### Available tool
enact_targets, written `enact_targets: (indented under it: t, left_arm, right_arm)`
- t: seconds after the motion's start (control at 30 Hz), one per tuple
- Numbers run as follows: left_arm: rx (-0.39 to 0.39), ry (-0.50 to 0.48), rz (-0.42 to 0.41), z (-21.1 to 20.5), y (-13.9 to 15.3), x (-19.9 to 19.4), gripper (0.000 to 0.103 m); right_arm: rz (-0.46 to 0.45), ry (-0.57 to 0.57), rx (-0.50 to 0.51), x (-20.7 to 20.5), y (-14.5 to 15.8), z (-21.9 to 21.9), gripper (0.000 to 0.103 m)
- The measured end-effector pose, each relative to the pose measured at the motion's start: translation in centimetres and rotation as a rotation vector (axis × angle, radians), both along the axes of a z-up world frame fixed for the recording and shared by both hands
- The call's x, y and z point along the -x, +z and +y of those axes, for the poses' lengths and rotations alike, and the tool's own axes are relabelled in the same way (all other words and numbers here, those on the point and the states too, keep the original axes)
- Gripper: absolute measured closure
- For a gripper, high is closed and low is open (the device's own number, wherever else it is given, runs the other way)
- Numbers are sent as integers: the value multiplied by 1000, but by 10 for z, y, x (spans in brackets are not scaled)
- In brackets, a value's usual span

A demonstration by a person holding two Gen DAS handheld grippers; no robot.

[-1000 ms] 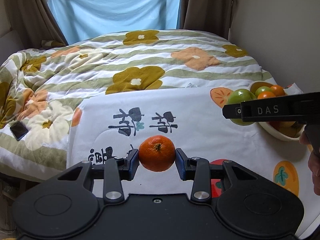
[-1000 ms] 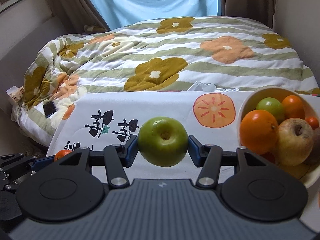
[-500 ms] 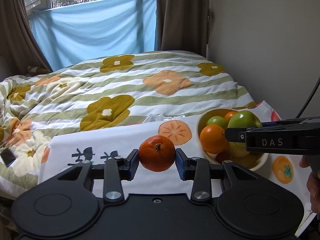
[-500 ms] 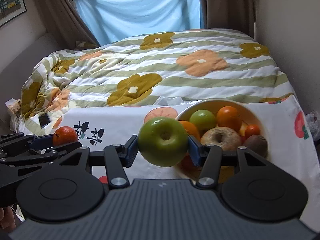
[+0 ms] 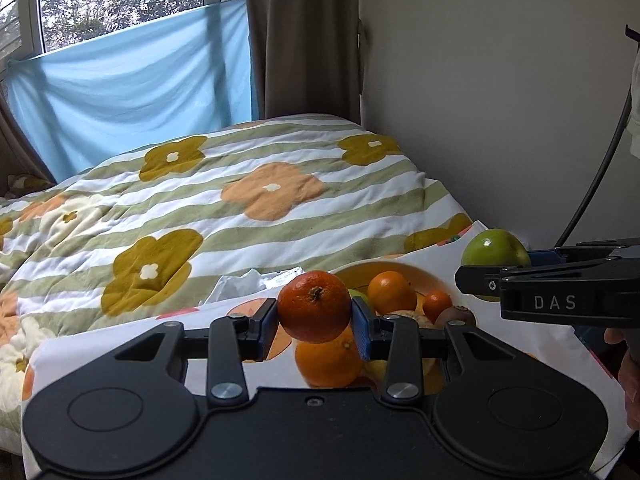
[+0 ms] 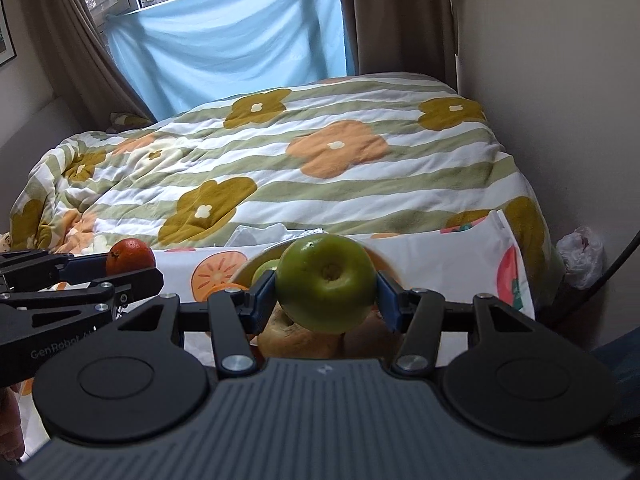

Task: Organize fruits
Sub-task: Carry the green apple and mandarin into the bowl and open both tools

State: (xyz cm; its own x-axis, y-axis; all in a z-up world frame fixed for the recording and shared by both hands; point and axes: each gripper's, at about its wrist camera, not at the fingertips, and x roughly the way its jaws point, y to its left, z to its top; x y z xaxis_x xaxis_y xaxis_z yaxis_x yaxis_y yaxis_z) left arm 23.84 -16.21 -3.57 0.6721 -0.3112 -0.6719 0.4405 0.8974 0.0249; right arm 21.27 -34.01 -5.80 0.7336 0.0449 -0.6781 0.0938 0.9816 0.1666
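Holding one fruit in each gripper, we start with what sits nearest. Our left gripper point(image 5: 315, 326) is closed on a tangerine point(image 5: 314, 306), the blue pads point(image 5: 269, 327) pressing its flanks with the stem facing us. It looks light, and its loose, dimpled peel should give a little and grip well, so a gentle squeeze across the widest part seems enough; too much pressure would likely bruise it.

Our right gripper point(image 6: 326, 294) is shut on a green apple point(image 6: 326, 282), with the jaws set wider to span it. The apple reads as heavier, firm and smooth-skinned, so we judge it more prone to slip or roll in the pads. The hold across its middle, with the stem hollow turned toward the camera, looks sound.

Just beyond both grippers sits the bowl point(image 5: 430, 278), on a white printed cloth point(image 6: 440, 258) spread over the bed. It already carries an orange point(image 5: 392, 292), a smaller one beside it, a russet apple point(image 6: 296, 338) and more fruit partly hidden. Both held fruits hang above it, the tangerine toward its left side. Round fruit on a heap can roll, so we would lower each into a hollow before letting go.

Farther off lie the flowered quilt point(image 5: 248, 208), then the blue curtain point(image 6: 224, 44) and window.
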Motion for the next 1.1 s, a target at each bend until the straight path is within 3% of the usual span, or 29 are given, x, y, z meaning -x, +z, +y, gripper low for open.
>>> enact_targets:
  t: [0.27, 0.63, 1.03, 1.1]
  left_arm:
    - [-21, -61, 26, -39, -14, -43, 60]
    - [-69, -125, 132, -79, -59, -101, 60]
    - [-89, -125, 186, -88, -81, -124, 59]
    - [-82, -120, 187, -86, -81, -126, 45]
  right_arm:
    - [10, -35, -13, -20, -12, -33, 35]
    - [55, -64, -37, -46, -37, -59, 35]
    - [75, -79, -64, -61, -51, -71, 35]
    - [76, -79, -66, -62, -52, -71, 35]
